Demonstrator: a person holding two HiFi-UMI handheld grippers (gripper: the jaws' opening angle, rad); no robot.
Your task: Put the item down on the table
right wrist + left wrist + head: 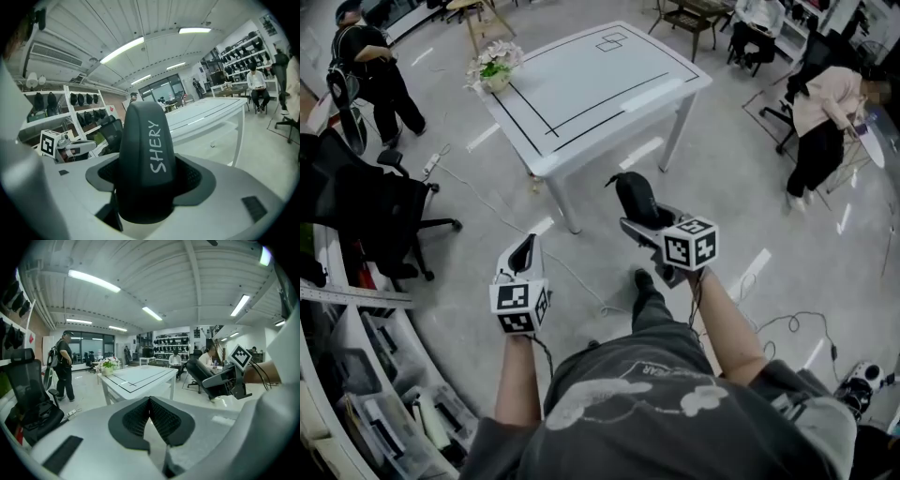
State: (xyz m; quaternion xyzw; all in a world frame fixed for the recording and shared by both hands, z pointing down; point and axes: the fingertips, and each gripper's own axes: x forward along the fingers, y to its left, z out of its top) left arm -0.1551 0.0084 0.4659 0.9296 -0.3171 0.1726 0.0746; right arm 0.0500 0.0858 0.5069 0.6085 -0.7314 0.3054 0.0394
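Carrying step judged in hand. Head view: dark item is held in the right hand-held gripper, well apart from the white surface; left hand-held gripper is kept low. Left gripper view: jaws are seen together, nothing between. Right gripper view: jaws are clamped on the item. Next: surface to be approached, item lowered, grip released.

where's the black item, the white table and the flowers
black item (145,159), right gripper view, its lettered face
white table (581,94), head view, bare top
flowers (494,64), head view, the blooms
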